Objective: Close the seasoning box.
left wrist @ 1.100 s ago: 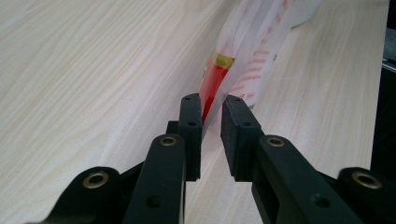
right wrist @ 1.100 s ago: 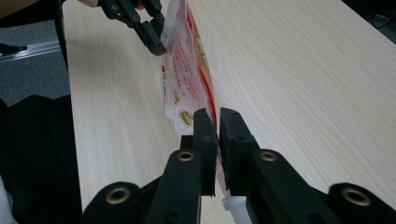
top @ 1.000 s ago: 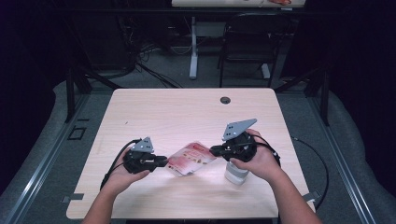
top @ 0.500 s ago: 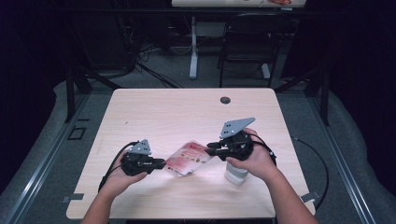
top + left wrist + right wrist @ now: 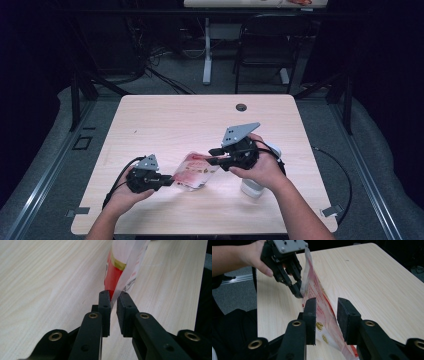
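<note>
A red and white plastic bag [image 5: 196,171] is held tilted above the wooden table [image 5: 165,125], between my two grippers. My left gripper [image 5: 171,179] is shut on the bag's clear edge [image 5: 125,277], with the film pinched between its jaws [image 5: 113,296]. My right gripper [image 5: 211,155] comes in from the right. In the right gripper view it [image 5: 326,302] stands open, and the bag [image 5: 322,315] runs through the gap between its jaws, nearer the left one. That view also has the left gripper [image 5: 298,291] gripping the bag's far end.
A white cylindrical container [image 5: 252,188] stands on the table, partly hidden under the right hand. A round cable hole [image 5: 241,107] sits near the far edge. Behind the table are a black chair [image 5: 265,45] and a desk leg [image 5: 207,55].
The right gripper has shifted left, closer over the bag. The left gripper has drawn slightly toward the person, still holding the bag, which stands a little steeper.
</note>
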Available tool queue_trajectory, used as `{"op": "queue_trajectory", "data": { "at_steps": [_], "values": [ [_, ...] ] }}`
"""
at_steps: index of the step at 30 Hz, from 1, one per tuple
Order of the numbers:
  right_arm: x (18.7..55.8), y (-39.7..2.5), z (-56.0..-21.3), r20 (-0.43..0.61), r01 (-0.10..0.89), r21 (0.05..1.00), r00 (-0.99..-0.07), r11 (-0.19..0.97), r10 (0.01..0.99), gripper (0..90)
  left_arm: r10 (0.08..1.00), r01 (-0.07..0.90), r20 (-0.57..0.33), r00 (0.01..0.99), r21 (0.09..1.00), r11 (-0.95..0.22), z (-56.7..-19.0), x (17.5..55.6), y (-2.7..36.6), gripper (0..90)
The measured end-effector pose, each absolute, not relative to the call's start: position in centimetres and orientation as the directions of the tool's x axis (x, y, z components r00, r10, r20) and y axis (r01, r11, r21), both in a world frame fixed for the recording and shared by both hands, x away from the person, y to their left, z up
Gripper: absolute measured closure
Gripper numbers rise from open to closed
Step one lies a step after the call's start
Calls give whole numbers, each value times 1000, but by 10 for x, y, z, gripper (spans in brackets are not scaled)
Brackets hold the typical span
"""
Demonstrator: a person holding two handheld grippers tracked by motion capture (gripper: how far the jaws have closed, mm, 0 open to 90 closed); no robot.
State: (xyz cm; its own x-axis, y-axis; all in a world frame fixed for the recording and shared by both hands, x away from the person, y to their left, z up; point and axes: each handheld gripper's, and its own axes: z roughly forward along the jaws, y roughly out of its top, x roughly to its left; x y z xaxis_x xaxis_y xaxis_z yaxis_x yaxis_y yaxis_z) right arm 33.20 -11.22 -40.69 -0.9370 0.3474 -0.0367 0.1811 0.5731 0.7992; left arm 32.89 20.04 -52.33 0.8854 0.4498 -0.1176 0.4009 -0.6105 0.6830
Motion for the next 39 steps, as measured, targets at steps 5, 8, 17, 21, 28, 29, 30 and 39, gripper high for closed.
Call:
{"op": "queue_trajectory", "data": {
  "at_steps": [5,8,17,21,28,29,30,39],
  "values": [
    [329,-98,-402,-45,153,803,-948,575,316,653,445,405,-129,886,681,-610,-525,324,204,790],
    [327,-91,-401,-48,144,808,-950,572,308,645,452,405,-127,883,694,-596,-522,320,205,746],
    [325,-80,-395,-39,128,835,-956,536,290,597,479,404,-125,869,738,-540,-514,313,212,636],
    [324,-80,-394,-40,127,835,-956,536,290,596,489,412,-127,863,738,-534,-514,313,213,600],
    [324,-89,-393,-35,139,843,-950,519,311,586,497,416,-123,859,732,-539,-517,314,214,560],
    [324,-91,-392,-35,141,844,-948,518,316,583,498,418,-123,858,731,-539,-517,314,214,556],
    [323,-94,-391,-36,144,846,-945,513,325,583,501,418,-122,857,734,-536,-518,314,214,556],
    [328,-131,-387,-42,192,859,-897,474,440,564,512,424,-124,850,738,-524,-517,314,221,534]
  ]
}}
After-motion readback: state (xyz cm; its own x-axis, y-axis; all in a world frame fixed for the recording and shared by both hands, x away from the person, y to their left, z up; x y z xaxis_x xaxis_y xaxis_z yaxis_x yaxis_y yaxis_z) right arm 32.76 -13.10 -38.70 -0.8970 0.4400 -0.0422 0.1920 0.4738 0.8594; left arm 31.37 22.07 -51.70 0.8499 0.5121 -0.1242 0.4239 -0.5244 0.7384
